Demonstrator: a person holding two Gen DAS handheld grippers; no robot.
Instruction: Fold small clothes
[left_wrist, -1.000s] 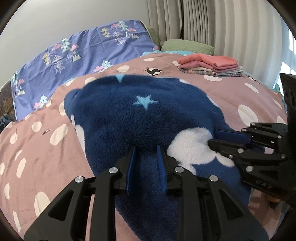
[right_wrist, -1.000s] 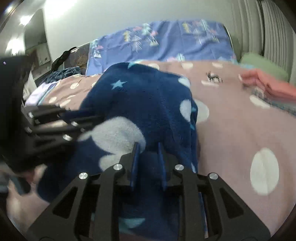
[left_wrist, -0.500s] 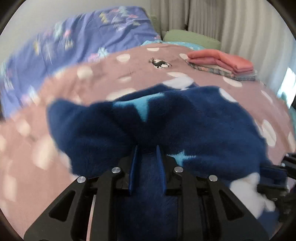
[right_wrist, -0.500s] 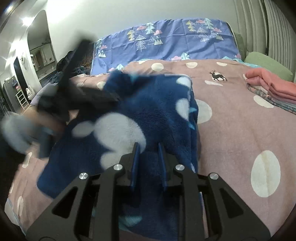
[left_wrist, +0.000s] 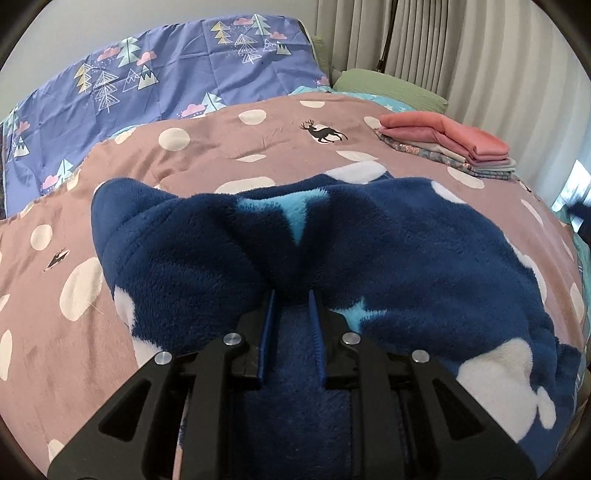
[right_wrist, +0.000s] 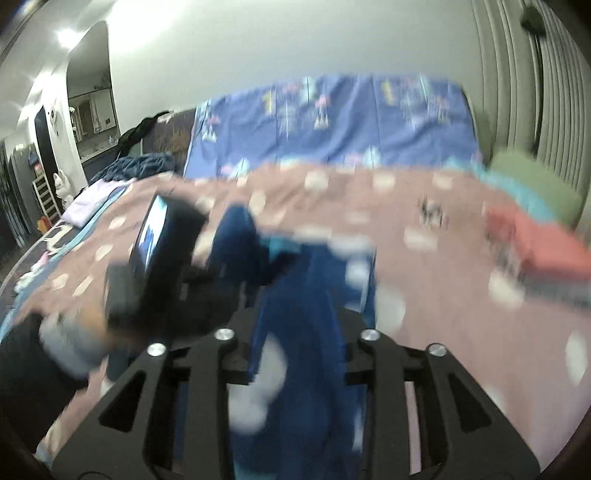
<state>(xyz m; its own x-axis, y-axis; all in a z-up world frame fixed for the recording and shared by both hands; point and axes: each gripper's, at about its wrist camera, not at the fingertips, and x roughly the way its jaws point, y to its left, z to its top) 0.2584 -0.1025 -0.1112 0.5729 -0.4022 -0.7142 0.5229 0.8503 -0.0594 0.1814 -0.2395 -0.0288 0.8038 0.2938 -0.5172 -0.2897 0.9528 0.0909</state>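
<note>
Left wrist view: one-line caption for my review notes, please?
Left tongs pinch a bunched navy fleece garment on the spotted bedspread, folded clothes stacked beyond.

My two wrist cameras look forward and down along their fingers, close over the same navy fleece (left_wrist: 388, 251) on the bed (left_wrist: 207, 158).

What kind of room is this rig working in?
Almost certainly a home bedroom: a bed under a pink dotted duvet, a purple tree-print pillow at its head, and pleated curtains behind. Folded clothes are stacked on the bed.
</note>
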